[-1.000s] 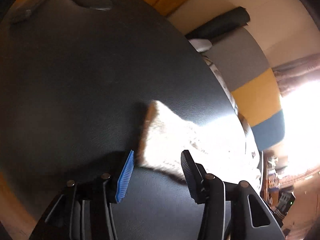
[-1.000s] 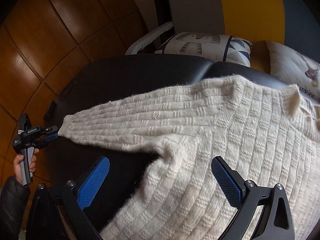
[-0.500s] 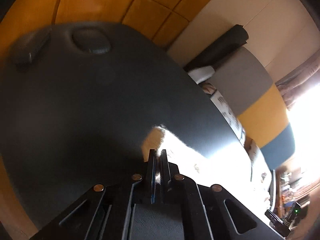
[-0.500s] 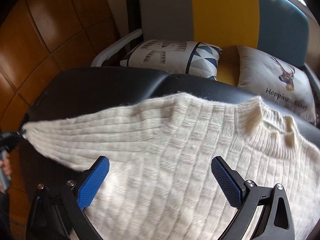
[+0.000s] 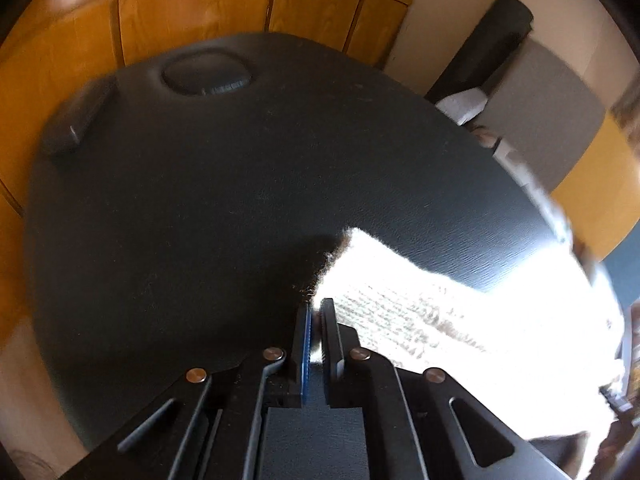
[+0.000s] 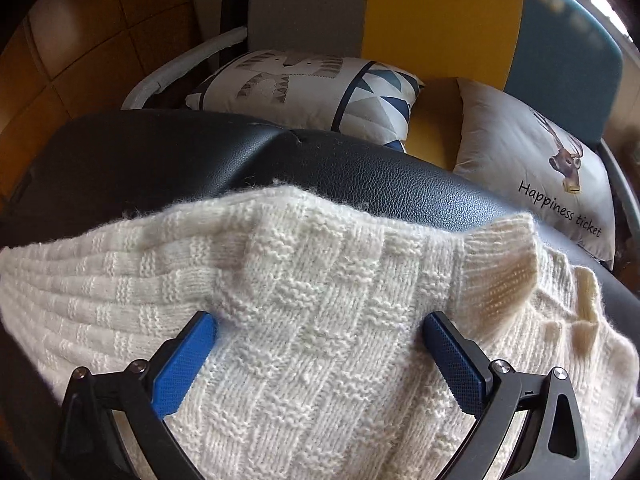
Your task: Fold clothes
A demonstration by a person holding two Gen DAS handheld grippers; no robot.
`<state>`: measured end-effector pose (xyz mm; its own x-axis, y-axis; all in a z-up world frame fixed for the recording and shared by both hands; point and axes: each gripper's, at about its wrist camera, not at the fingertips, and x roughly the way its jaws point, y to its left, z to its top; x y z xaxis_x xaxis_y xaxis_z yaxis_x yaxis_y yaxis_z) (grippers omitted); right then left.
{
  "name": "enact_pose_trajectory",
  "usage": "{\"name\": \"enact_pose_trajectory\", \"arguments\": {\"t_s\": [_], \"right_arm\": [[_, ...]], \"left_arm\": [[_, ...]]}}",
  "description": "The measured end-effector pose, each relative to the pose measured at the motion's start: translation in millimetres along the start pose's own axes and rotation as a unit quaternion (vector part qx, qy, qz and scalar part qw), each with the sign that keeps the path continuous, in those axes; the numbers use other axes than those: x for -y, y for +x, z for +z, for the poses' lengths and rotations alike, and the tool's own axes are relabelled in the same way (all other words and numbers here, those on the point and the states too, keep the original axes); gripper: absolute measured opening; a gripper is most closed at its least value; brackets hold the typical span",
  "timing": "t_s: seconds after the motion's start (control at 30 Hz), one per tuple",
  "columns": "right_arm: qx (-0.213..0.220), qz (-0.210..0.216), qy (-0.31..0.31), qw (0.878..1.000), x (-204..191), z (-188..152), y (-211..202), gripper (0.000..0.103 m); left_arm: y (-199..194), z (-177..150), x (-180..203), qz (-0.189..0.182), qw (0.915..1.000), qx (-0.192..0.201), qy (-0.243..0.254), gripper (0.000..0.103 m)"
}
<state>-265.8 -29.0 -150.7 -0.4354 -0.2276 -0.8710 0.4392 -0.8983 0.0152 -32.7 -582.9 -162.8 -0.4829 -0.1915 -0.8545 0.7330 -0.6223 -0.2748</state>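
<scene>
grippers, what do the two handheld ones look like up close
Both are matte black plastic. The left gripper has angular linkage arms joined by round silver rivets, with thin blue ridged pads on the inner finger faces. The right gripper has the same black frame with triangular cutouts, silver pins, and bright blue textured pads. No cables, markings or sleeves show.

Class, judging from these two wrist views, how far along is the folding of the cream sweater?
Done: nothing folded; the sweater lies spread on the black table. In hand: left gripper pinches the sleeve cuff; right gripper hovers open over the shoulder. Left: every fold.
</scene>
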Motion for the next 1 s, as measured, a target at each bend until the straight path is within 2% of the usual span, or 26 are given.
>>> {"name": "enact_pose_trajectory", "arguments": {"t_s": [0.07, 0.13, 0.2, 0.27, 0.37, 0.4, 0.53, 0.63, 0.7, 0.77, 0.87, 0.9, 0.93, 1.0], "right_arm": [[-0.004, 0.005, 0.004, 1.0, 2, 2, -3, 0.103], [-0.001, 0.014, 0.005, 1.0, 2, 0, -17, 0.103], [0.022, 0.04, 0.006, 0.999, 0, -8, -40, 0.103], [0.032, 0.063, -0.01, 0.997, -8, -22, -60, 0.103], [0.031, 0.09, -0.05, 0.994, -29, -50, -83, 0.103], [0.026, 0.094, -0.061, 0.993, -36, -62, -88, 0.103], [0.006, 0.079, -0.085, 0.993, -55, -100, -88, 0.103], [-0.012, 0.059, -0.08, 0.995, -55, -117, -74, 0.103], [-0.009, 0.057, -0.07, 0.996, -50, -123, -69, 0.103], [-0.001, 0.058, -0.062, 0.996, -48, -125, -68, 0.103], [0.007, 0.054, -0.059, 0.997, -49, -126, -66, 0.103], [0.011, 0.054, -0.057, 0.997, -49, -127, -66, 0.103], [0.016, 0.055, -0.056, 0.997, -49, -128, -66, 0.103], [0.025, 0.058, -0.056, 0.996, -48, -130, -66, 0.103]], "left_arm": [[-14, 0, -8, -0.026, 0.9992, 0.005, -0.03, 0.007], [-37, -10, -8, -0.058, 0.998, 0.018, -0.021, 0.009], [-61, -26, -2, -0.105, 0.9941, 0.025, 0.0, 0.012], [-76, -55, 17, -0.166, 0.9852, -0.002, 0.042, 0.012], [-88, -114, 57, -0.242, 0.962, -0.062, 0.11, 0.012], [-88, -135, 70, -0.266, 0.9513, -0.09, 0.127, 0.012], [-86, -213, 109, -0.315, 0.9161, -0.178, 0.172, 0.014], [-88, -254, 117, -0.325, 0.9029, -0.214, 0.182, 0.018], [-94, -276, 117, -0.318, 0.902, -0.227, 0.184, 0.02], [-94, -295, 125, -0.329, 0.8936, -0.25, 0.176, 0.024], [-100, -321, 127, -0.329, 0.8929, -0.262, 0.162, 0.029], [-103, -324, 127, -0.327, 0.8975, -0.249, 0.161, 0.029], [-108, -327, 132, -0.323, 0.9005, -0.239, 0.166, 0.026], [-112, -334, 149, -0.319, 0.8998, -0.227, 0.193, 0.004]]}}
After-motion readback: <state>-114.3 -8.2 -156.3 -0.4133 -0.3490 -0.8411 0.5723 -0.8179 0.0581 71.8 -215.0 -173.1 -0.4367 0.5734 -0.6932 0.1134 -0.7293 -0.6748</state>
